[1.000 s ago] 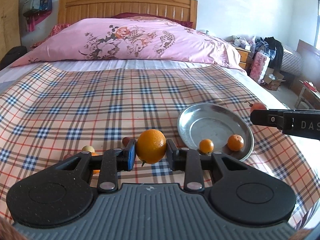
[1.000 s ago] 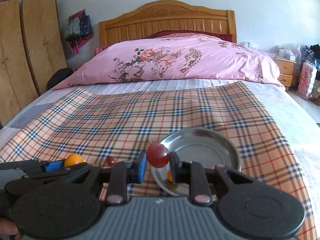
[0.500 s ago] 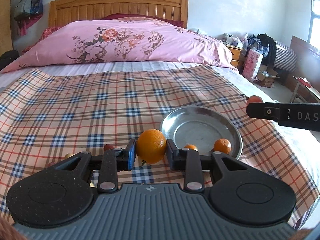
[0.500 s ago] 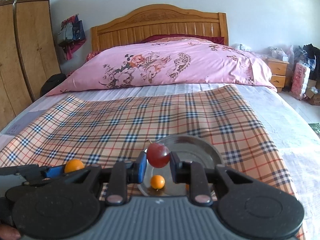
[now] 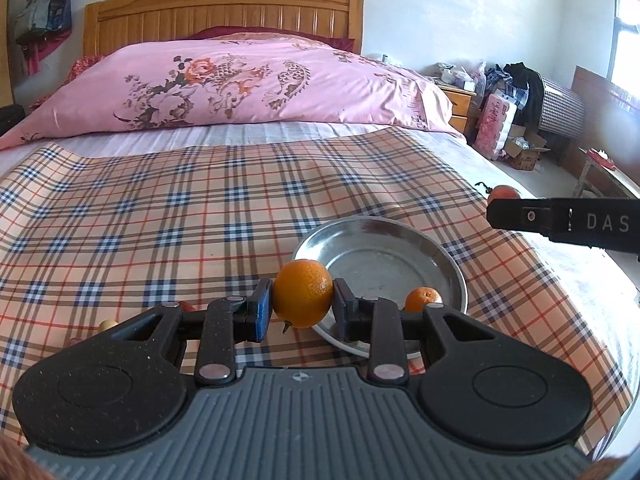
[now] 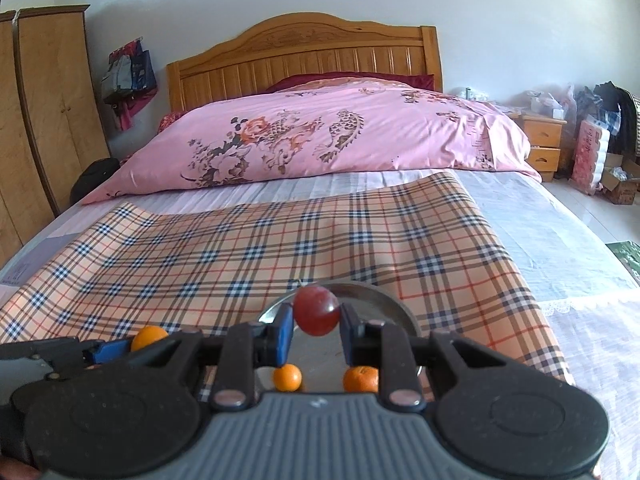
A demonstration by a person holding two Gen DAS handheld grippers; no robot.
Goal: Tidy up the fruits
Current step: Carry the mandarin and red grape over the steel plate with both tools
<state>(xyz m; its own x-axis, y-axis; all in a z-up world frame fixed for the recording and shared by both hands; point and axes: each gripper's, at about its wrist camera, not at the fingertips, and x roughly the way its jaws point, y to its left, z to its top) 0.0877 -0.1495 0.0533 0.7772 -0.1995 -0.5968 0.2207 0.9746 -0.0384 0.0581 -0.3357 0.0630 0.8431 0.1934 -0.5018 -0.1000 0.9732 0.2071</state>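
Low centre of the left wrist view, left gripper point(image 5: 303, 311) is clamped on a large orange point(image 5: 303, 293), both pads touching its sides, fruit held off the plaid cloth point(image 5: 192, 216). Just right of it sits the metal plate point(image 5: 448, 264) with a small mandarin point(image 5: 423, 300) inside near the lower rim. At the right edge of that frame the right gripper's arm pokes in, red fruit showing behind its tip. Lower left, partly hidden by the gripper body, a pale small fruit point(image 5: 108, 324) lies on the cloth; other bits there too hidden to name.

Right wrist view, centre: right gripper point(image 6: 316, 322) is closed on a red grape point(image 6: 316, 310), held above the plate point(image 6: 394, 304). Below the fingers two fruits lie in the plate: a small kumquat point(image 6: 287, 377) left, the mandarin point(image 6: 361, 378) right. Lower left, the left gripper's blue pad and its orange point(image 6: 149, 337) are visible. Pink quilt point(image 6: 328, 136) and wooden headboard point(image 6: 304, 56) fill the upper frame.
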